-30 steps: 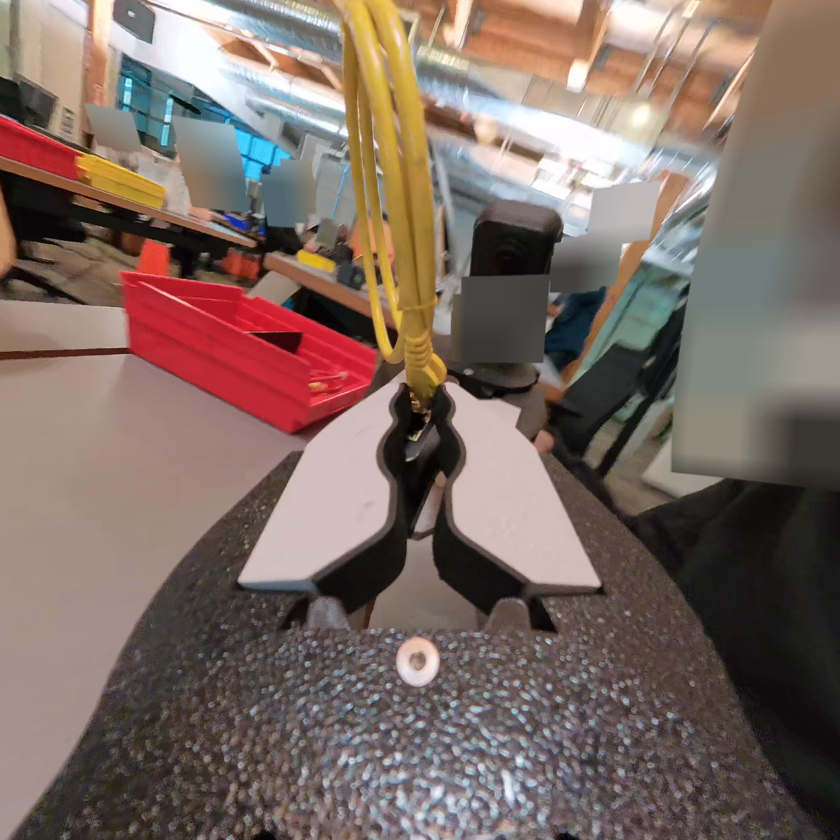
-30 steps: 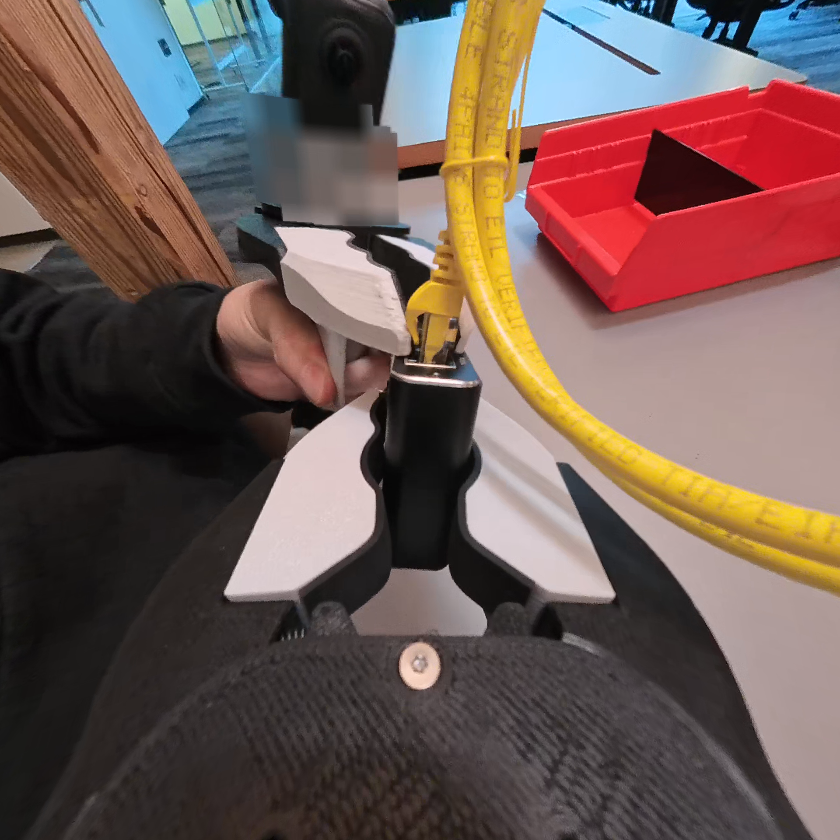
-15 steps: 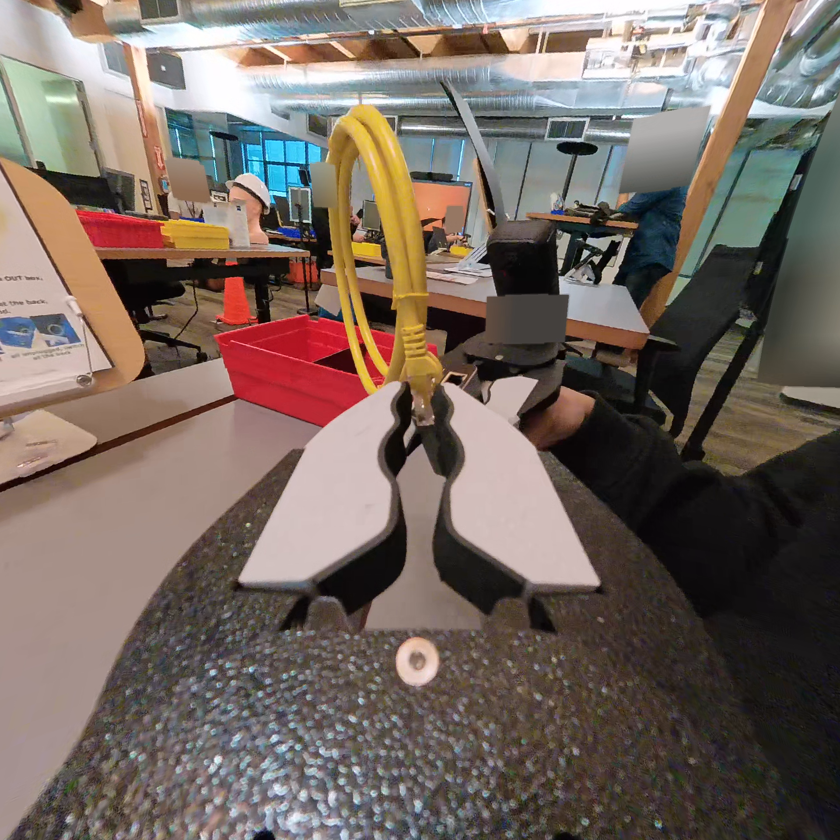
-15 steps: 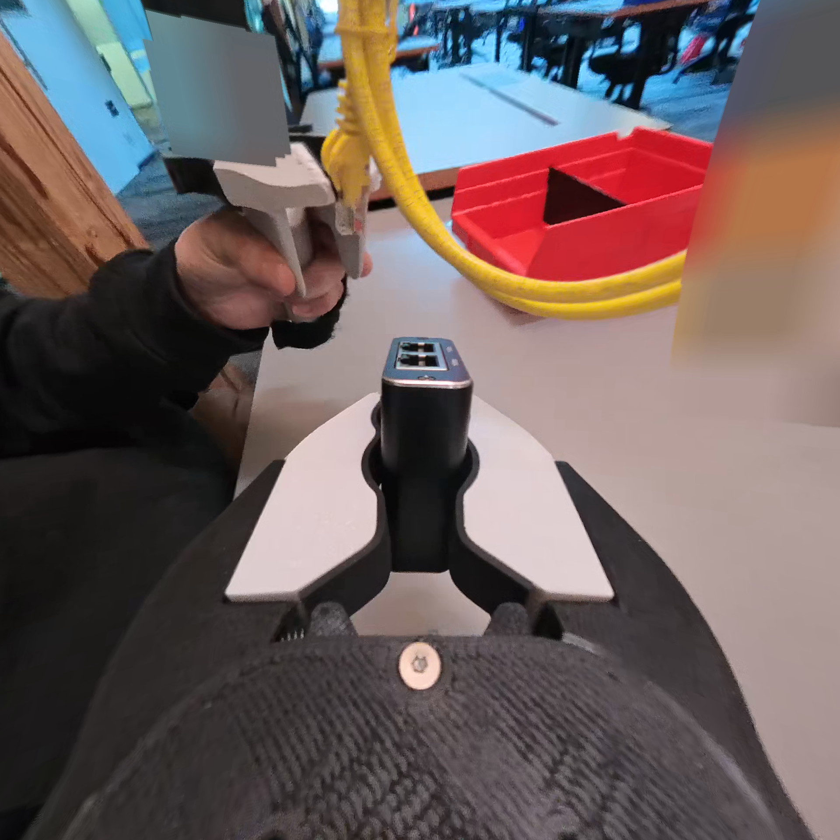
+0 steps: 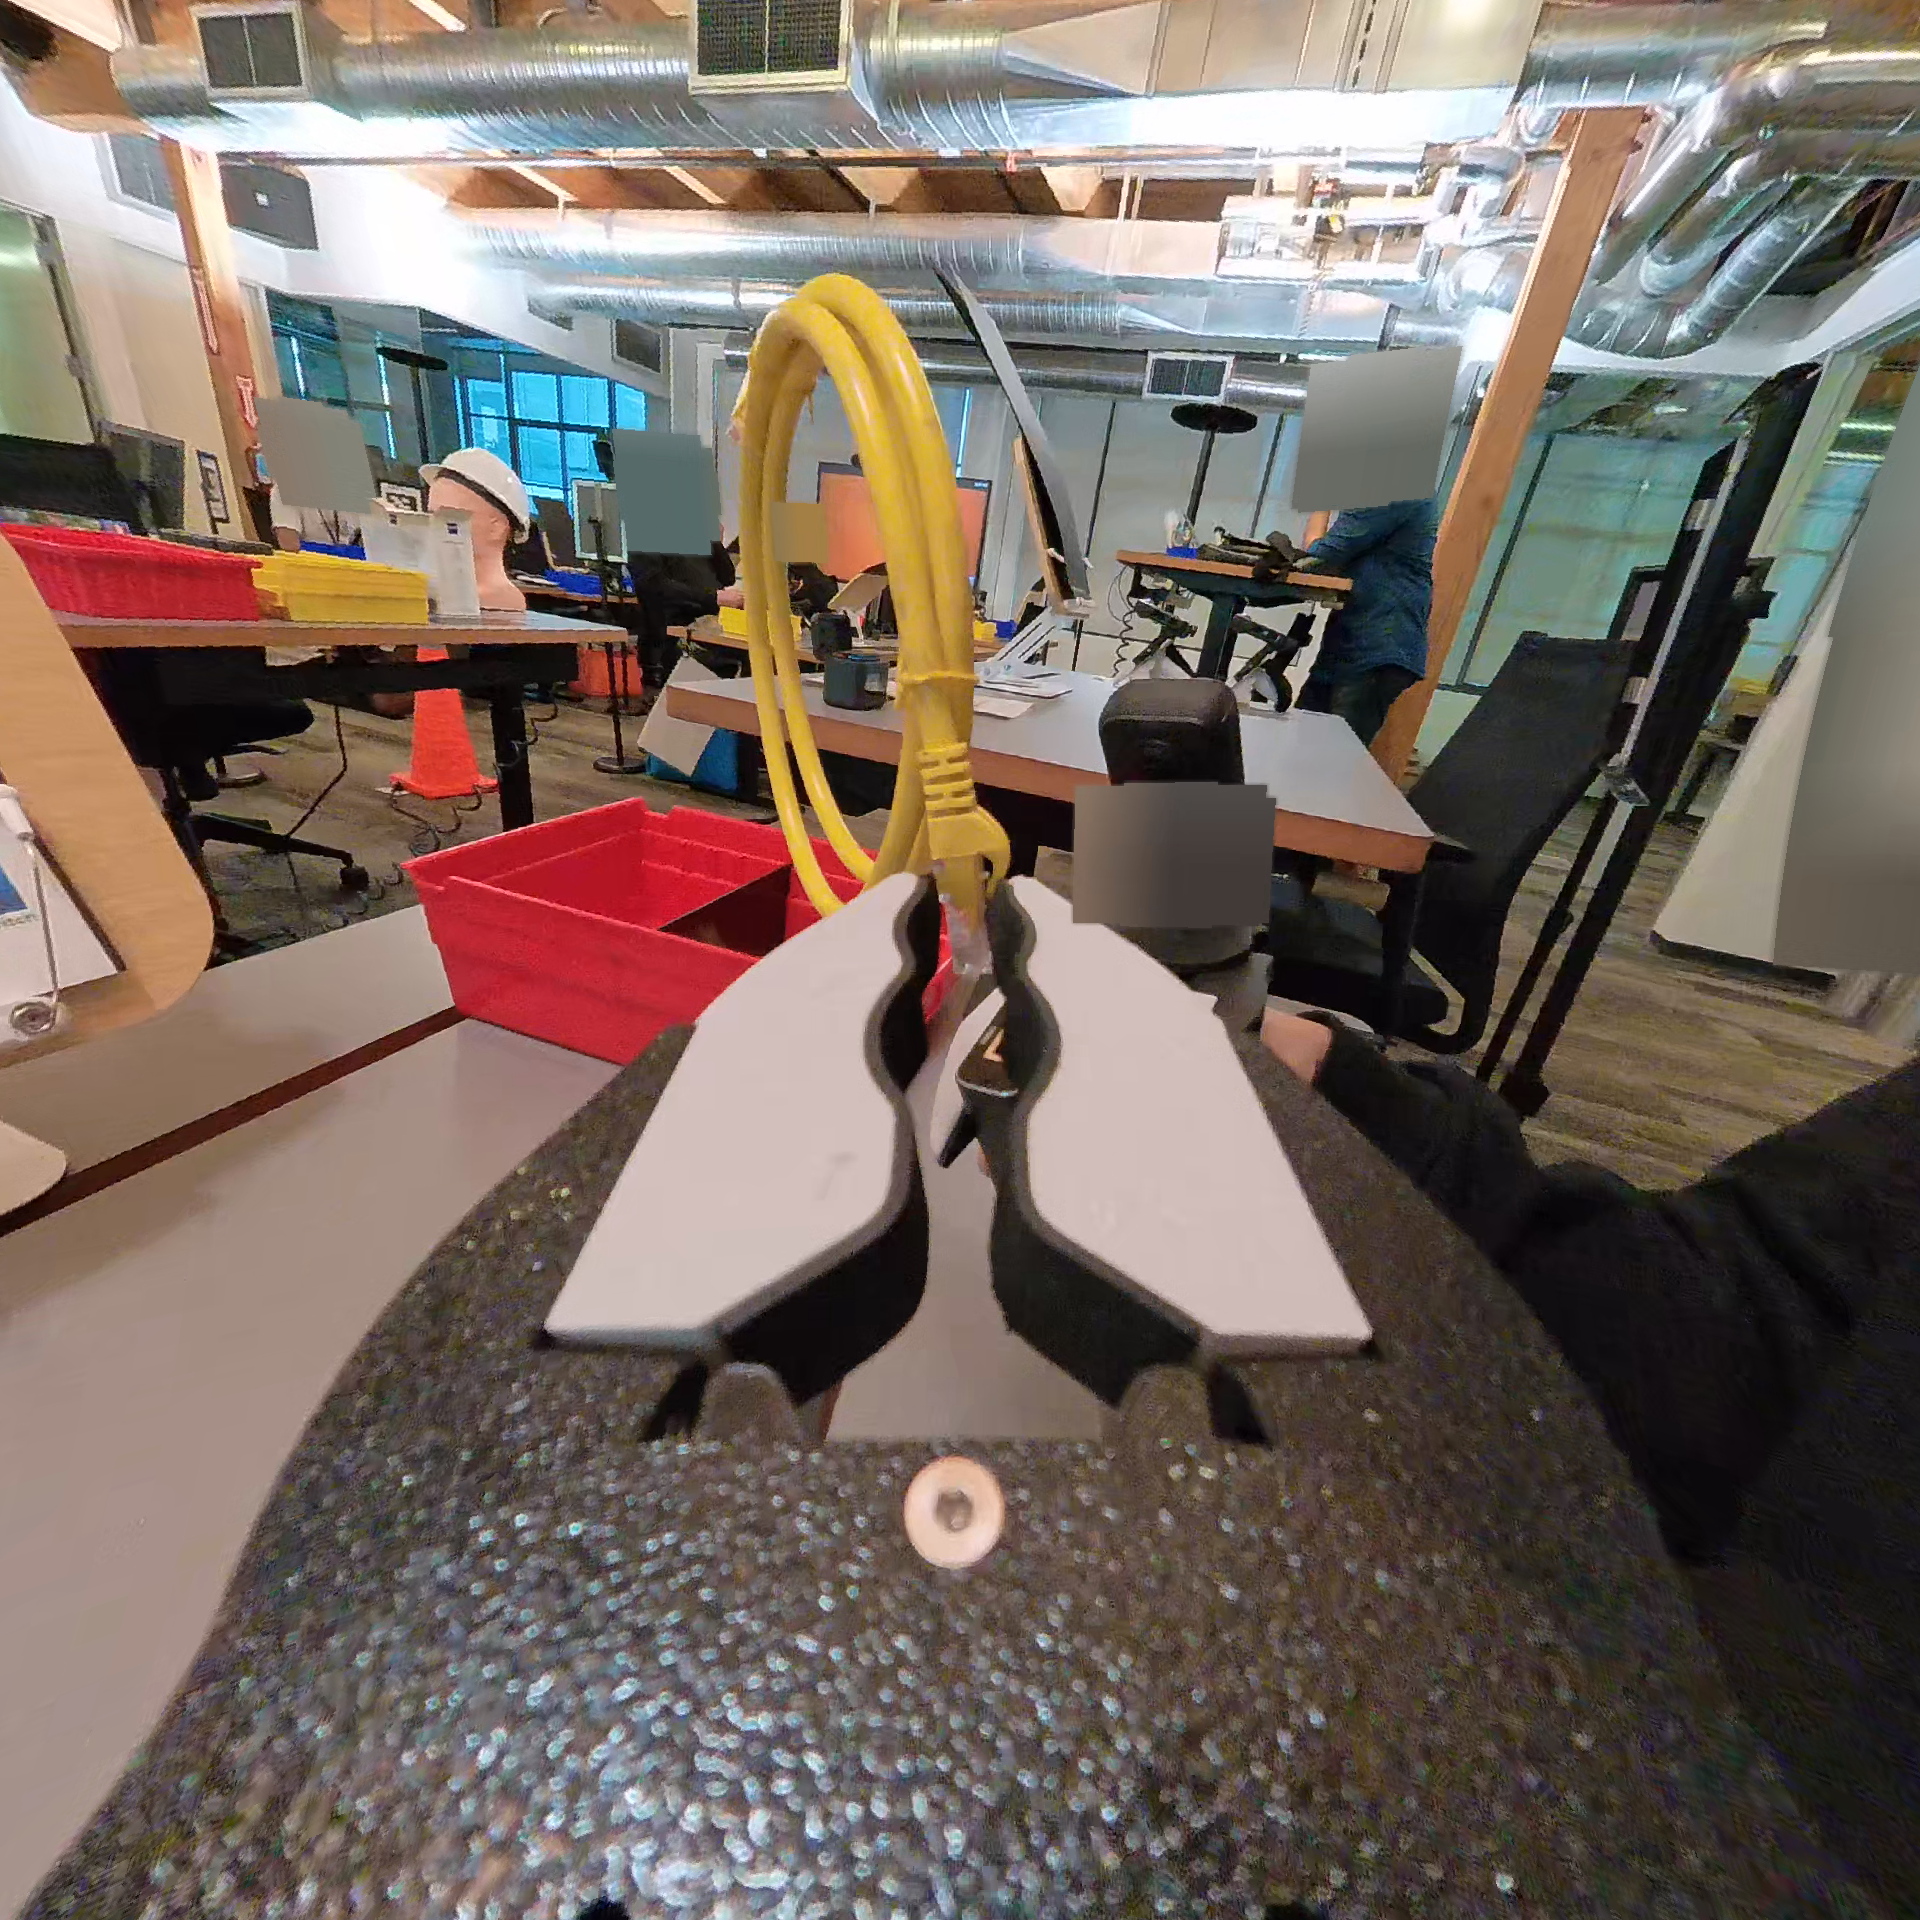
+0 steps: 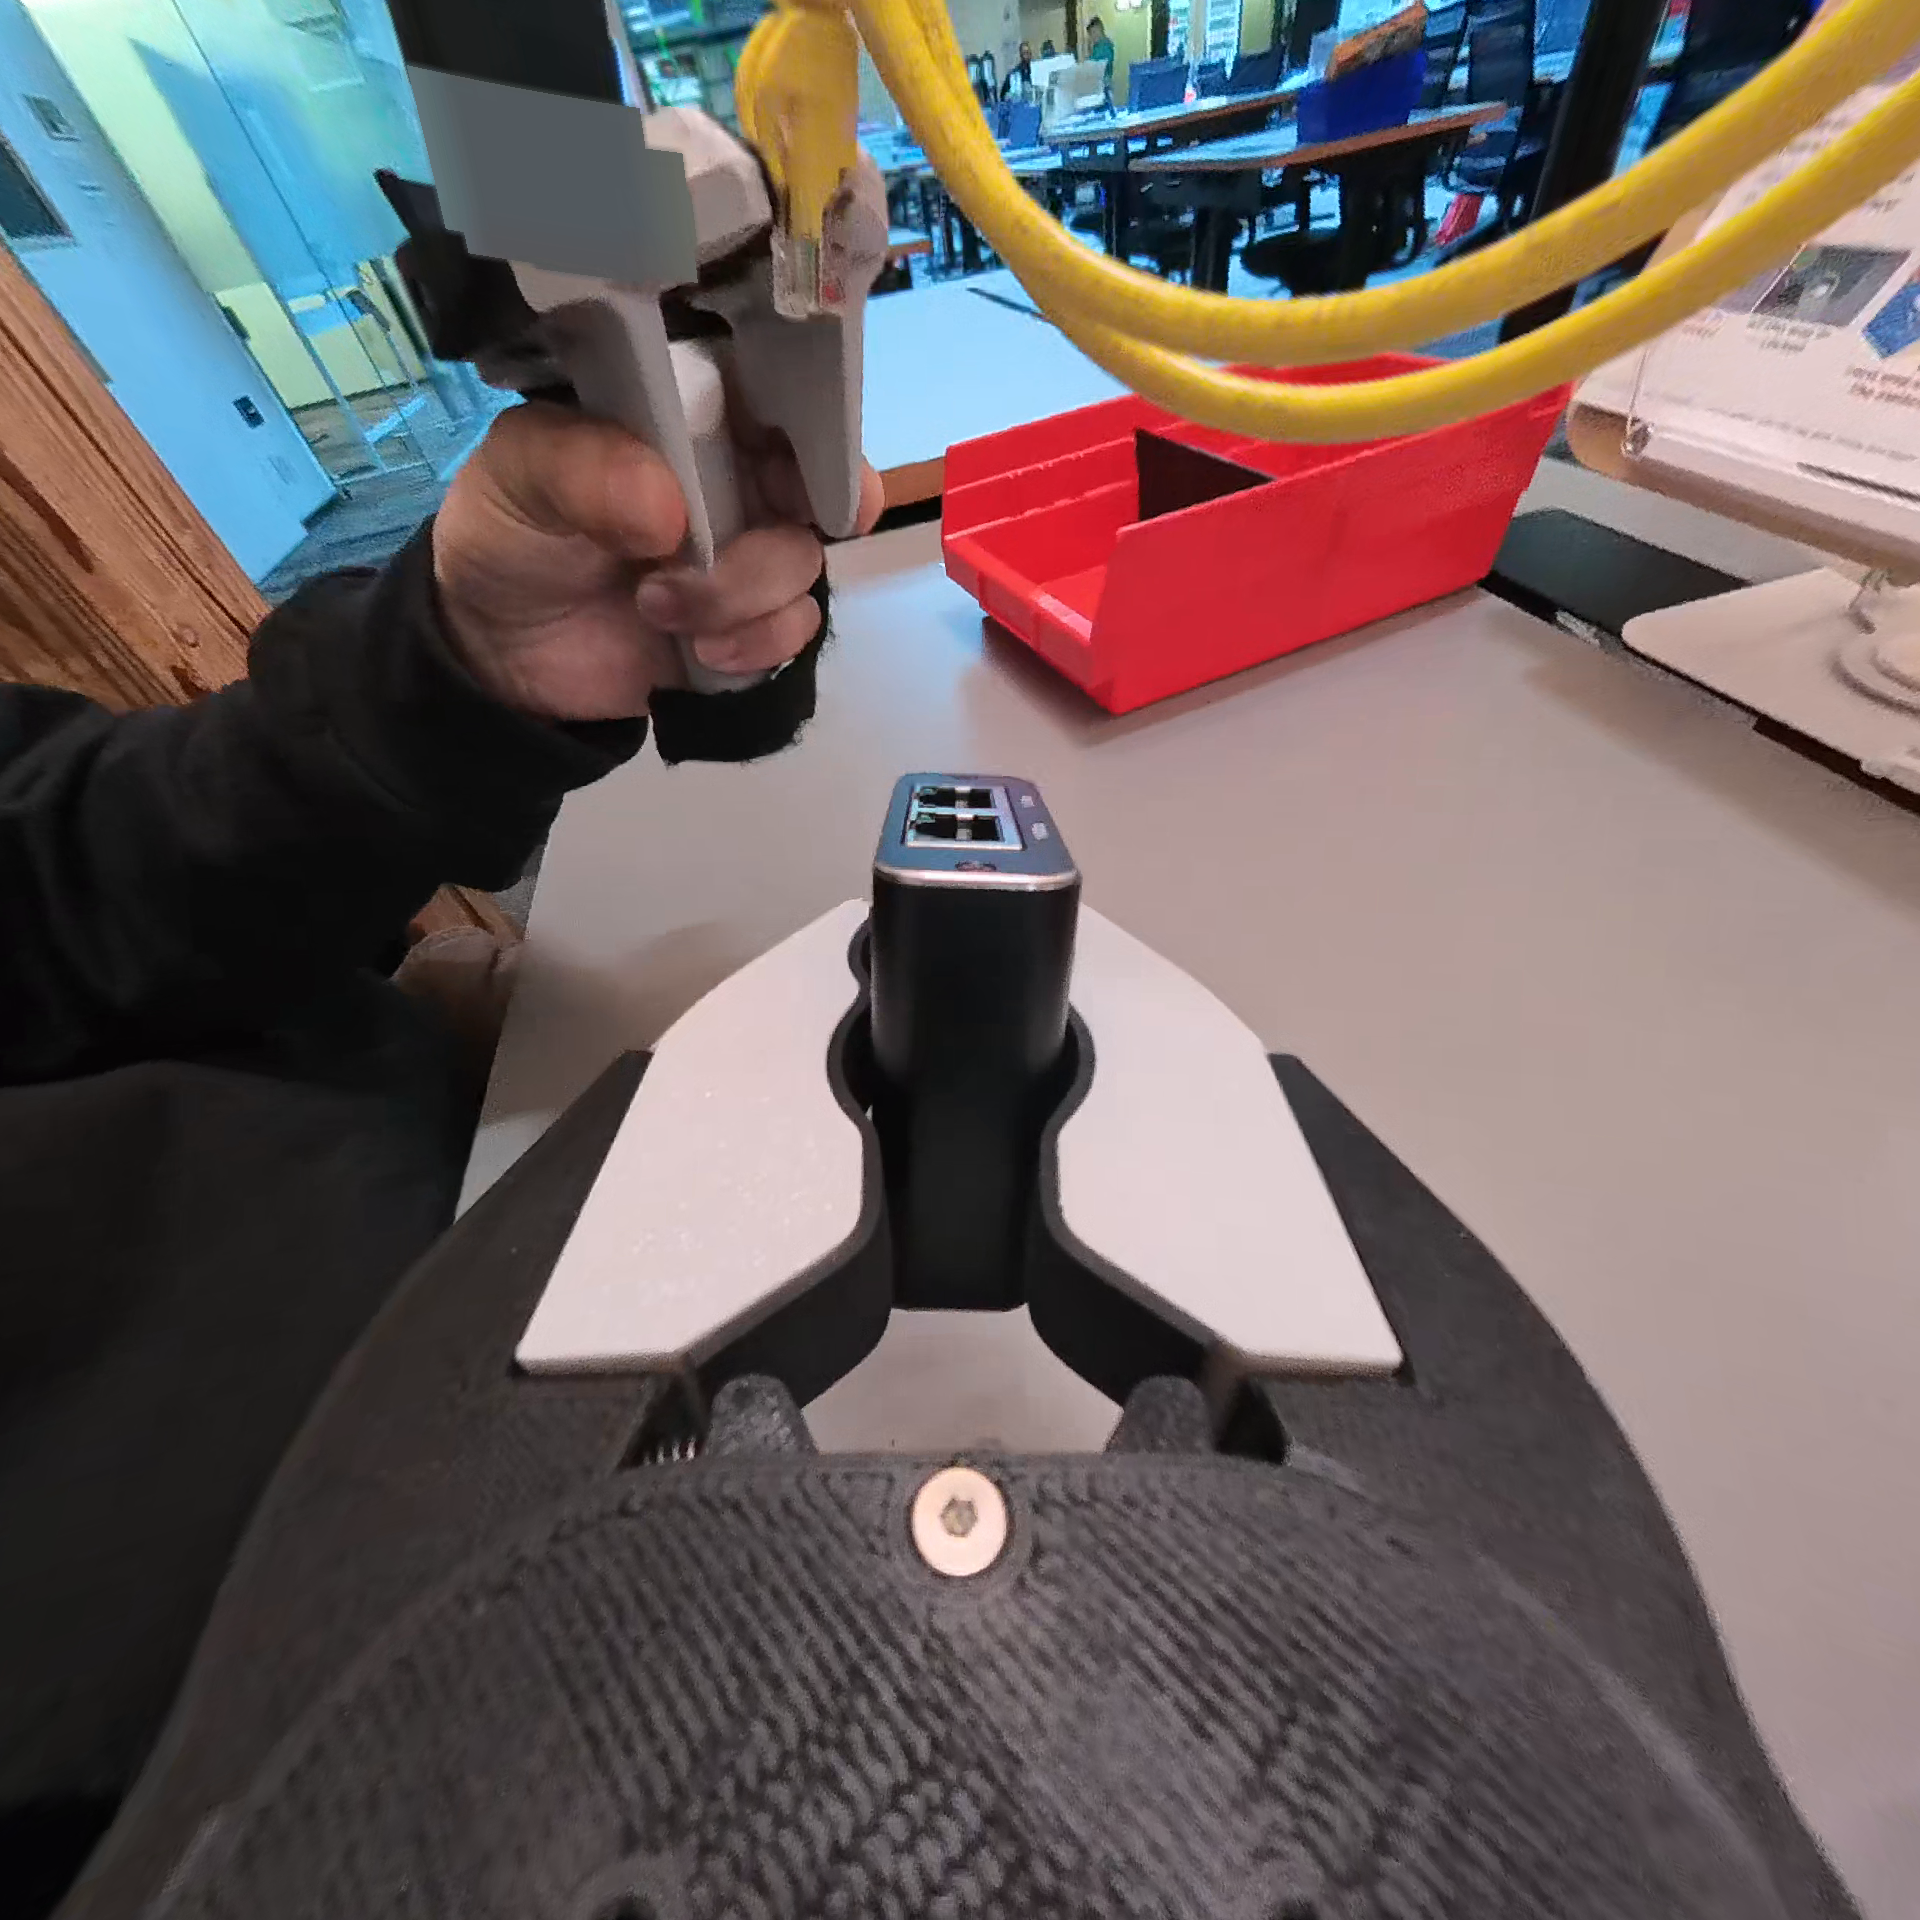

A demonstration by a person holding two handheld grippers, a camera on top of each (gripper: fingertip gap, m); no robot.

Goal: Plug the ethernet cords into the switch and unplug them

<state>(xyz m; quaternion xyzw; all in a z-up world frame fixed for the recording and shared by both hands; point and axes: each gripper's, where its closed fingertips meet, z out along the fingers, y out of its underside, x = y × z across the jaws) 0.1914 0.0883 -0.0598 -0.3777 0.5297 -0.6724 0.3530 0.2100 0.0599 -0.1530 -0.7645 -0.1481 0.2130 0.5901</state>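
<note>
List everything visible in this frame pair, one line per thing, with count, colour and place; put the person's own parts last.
ethernet cord: one, yellow, coiled and tied, hanging in the air from the plug pinched in the left tongs
switch: one, black with a silver port face, two empty ports showing, held upright in the right tongs
bin: one, red with a black divider, on the table beyond the switch
table: one, grey, under both tongs
sign stand: one, clear with a printed sheet, on the table's far right in the right wrist view
traffic cone: one, orange, on the floor in the background
left tongs: grey fingers, shut on the cord's plug
right tongs: grey fingers, shut on the switch
hand: one, black sleeve, gripping the left tongs' handle
</note>
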